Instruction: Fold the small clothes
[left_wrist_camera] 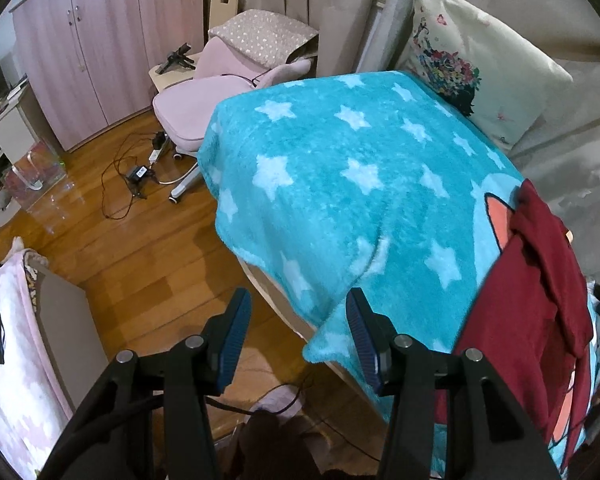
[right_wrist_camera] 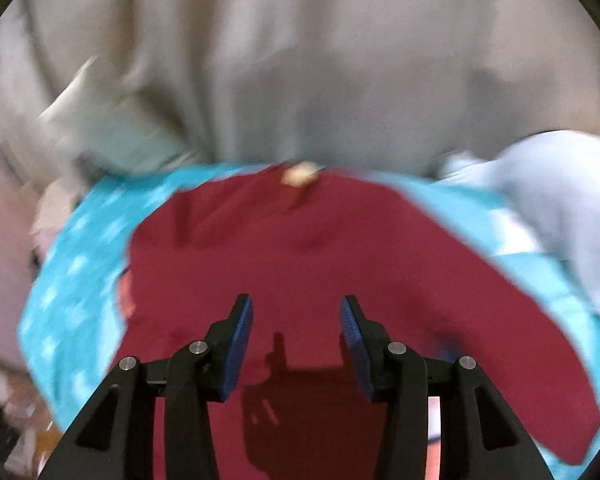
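Dark red garment (right_wrist_camera: pixel 300 264) lies spread on the turquoise star blanket (left_wrist_camera: pixel 340 184), a small tag (right_wrist_camera: pixel 299 174) at its far edge. Right gripper (right_wrist_camera: pixel 296 340) hangs directly over the cloth, jaws spread, nothing between them; view motion-blurred. Left gripper (left_wrist_camera: pixel 296 340) also spread and empty, over the blanket's near corner at the bed edge; the garment (left_wrist_camera: pixel 532 320) sits just to its right.

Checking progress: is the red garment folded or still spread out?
Partly folded: one flap of the red garment lies doubled over its body on the blue blanket.
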Motion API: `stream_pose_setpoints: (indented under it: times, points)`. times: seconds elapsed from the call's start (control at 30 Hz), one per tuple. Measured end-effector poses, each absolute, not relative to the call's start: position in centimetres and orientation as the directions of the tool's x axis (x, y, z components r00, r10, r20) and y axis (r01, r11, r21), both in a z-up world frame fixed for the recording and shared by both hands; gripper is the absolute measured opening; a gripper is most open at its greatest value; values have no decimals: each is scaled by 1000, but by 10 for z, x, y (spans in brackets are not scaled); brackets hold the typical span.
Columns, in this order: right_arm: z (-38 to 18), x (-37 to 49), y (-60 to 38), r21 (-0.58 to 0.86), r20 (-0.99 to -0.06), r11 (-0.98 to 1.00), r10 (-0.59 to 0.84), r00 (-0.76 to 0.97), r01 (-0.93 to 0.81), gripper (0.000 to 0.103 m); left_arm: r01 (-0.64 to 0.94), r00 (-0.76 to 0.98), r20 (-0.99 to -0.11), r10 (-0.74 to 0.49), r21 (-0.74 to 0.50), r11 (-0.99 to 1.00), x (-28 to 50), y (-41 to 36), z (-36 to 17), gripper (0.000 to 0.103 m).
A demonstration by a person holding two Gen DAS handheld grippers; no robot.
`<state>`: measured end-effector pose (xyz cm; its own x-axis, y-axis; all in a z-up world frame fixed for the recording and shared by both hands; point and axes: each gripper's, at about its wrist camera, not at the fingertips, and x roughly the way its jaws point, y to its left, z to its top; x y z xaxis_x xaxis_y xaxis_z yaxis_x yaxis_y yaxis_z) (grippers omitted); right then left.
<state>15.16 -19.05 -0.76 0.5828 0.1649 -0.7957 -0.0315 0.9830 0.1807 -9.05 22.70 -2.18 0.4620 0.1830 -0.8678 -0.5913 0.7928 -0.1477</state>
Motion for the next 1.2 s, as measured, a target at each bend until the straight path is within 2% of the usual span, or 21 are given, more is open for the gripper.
stream_pose_setpoints:
  times: [0.13, 0.23, 0.27, 0.57, 0.73, 0.8, 0.93, 1.2]
  points:
    - [-47, 160, -143, 226, -831, 960, 279, 481, -166, 49, -605, 464, -867, 183, -159, 780, -95, 225, -22, 48]
    - [-93, 169, -131, 272, -898, 951, 306, 317, -146, 49, -609, 464, -868, 179, -166, 775, -95, 225, -23, 49]
    - [-98, 168, -132, 277, -898, 951, 308, 314, -139, 49, -608, 465, -867, 180, -165, 777, -96, 225, -23, 49]
    - [-64, 139, -126, 310, -855, 928, 368, 366, -209, 49, -573, 456, -878, 147, -164, 803, -75, 219, -30, 49]
    - [-83, 120, -88, 384, -856, 870, 461, 236, -308, 49, -518, 457, -881, 119, -155, 841, -51, 210, -33, 49]
    - [-95, 107, -65, 424, -854, 833, 498, 148, -356, 52, -504, 457, -882, 114, -151, 850, -44, 209, -33, 49]
    - [-96, 89, -35, 442, -843, 785, 529, 98, -433, 56, -494, 453, -885, 105, -151, 856, -30, 214, -35, 49]
    - [-85, 94, -47, 545, -793, 735, 608, 36, -405, 58, -446, 447, -892, 70, -154, 882, 0, 213, -42, 49]
